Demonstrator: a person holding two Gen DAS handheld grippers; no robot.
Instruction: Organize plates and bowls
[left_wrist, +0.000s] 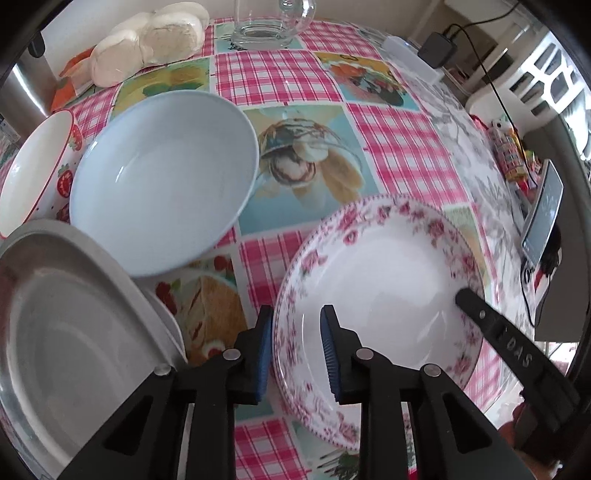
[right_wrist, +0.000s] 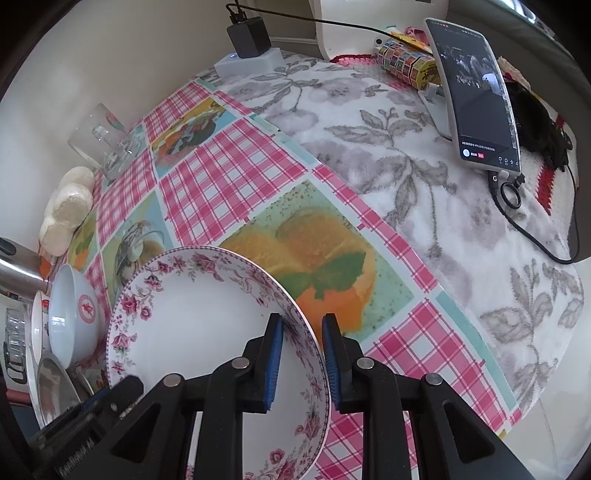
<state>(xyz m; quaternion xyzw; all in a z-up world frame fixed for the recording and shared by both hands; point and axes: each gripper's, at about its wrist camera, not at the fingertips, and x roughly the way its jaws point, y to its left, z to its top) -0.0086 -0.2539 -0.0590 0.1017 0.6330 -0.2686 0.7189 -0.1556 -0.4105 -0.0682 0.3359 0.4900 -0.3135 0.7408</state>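
Observation:
A white plate with a pink rose rim (left_wrist: 384, 266) (right_wrist: 192, 325) lies on the checked tablecloth. My left gripper (left_wrist: 297, 354) straddles its near left rim, jaws apart, not clamped. My right gripper (right_wrist: 303, 362) straddles its right rim, jaws apart with a gap to the rim; its finger also shows in the left wrist view (left_wrist: 480, 314). A pale blue bowl (left_wrist: 162, 177) (right_wrist: 74, 314) sits to the left, beside a strawberry bowl (left_wrist: 37, 166). A steel plate (left_wrist: 66, 332) on a white plate stands at the near left.
A glass mug (left_wrist: 266, 22) (right_wrist: 107, 144) and wrapped buns (left_wrist: 147, 44) (right_wrist: 66, 210) sit at the far edge. A phone on a stand (right_wrist: 476, 92) with its cable, a charger (right_wrist: 247, 37) and a grey floral cloth (right_wrist: 406, 177) are to the right.

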